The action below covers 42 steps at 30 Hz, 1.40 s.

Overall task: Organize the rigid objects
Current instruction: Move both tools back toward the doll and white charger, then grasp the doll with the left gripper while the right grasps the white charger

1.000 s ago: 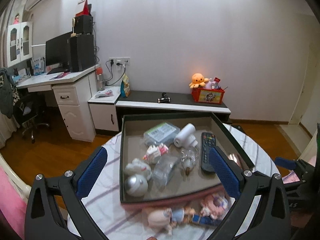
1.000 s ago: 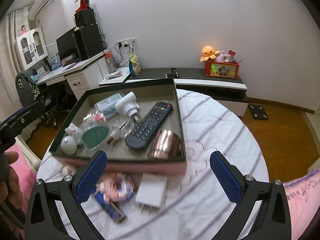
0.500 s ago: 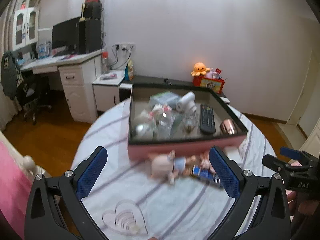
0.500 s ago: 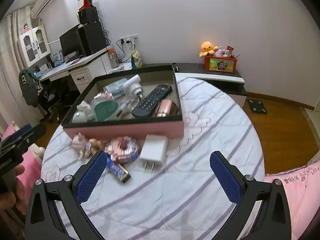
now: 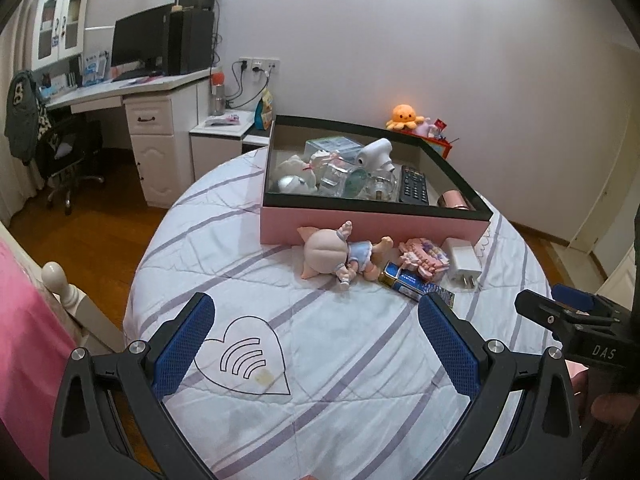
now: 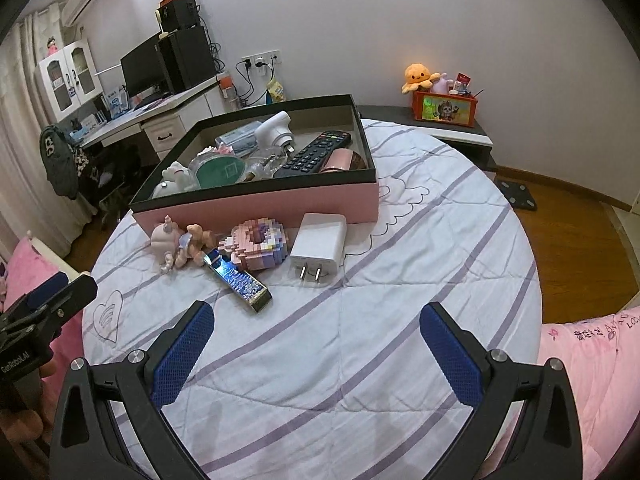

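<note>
Pink box (image 6: 256, 200), far centre of the surface (image 6: 360, 340): holds remote (image 6: 316, 151), other sorted items. Outside along its near wall, probably awaiting boxing: doll (image 6: 180, 242), block donut (image 6: 258, 245), white charger (image 6: 319, 243), blue bar (image 6: 238, 278). Left gripper (image 5: 316, 344), right gripper (image 6: 316, 344): fingers wide apart, empty, well short of the items.

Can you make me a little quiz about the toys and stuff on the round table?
1. True or false: the white charger lies inside the pink box.
2. Which lies nearest the doll? A remote, B block donut, C charger.
3. Fill in: both tongs, left and right, are ____.

Key: 1 false; 2 B; 3 open.
</note>
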Tool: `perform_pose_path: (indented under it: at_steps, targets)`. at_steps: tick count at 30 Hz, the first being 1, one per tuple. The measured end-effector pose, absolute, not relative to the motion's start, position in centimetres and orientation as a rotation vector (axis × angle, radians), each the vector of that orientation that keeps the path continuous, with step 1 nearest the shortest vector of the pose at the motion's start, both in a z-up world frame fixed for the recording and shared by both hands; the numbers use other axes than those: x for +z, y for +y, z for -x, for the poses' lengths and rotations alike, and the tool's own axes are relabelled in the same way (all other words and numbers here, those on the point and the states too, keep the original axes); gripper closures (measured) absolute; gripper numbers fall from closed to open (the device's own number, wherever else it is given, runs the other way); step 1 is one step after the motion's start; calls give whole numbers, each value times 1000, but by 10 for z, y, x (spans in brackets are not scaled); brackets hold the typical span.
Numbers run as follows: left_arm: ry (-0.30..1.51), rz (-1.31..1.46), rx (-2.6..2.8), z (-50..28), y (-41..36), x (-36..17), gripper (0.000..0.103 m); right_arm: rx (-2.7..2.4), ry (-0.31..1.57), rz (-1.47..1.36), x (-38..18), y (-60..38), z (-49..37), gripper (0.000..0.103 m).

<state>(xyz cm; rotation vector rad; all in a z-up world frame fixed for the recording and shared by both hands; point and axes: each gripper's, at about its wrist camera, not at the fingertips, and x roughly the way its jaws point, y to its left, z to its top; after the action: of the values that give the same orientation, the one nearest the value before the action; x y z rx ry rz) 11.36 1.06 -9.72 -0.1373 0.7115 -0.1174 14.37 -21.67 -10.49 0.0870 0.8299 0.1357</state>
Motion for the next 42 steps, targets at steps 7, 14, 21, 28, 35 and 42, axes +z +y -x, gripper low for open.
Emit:
perform_pose_path:
  at_steps: [7,14,21,28,35,42]
  targets:
    - [717,133,-123,-115,8,-99,0,127,833,-95,-107,-219,-144,0]
    - [734,125,-129,-125,3,-104,0,128,853,-96,-114,-219,-152,0]
    - [767,111,-140,-154,-9,-114,0,120,879,-94,-123,-219,-168,0]
    - [819,106,-147,-193,-19,-130,0,95,918,-97,-136,-224,-192,0]
    - [862,99,-130,-219,-25,-145,0,86,949,-99,-149,-223,-215,0]
    - [914,108,-97,-235,-25,-160,0,54,978,-64,-162,-219,-232,0]
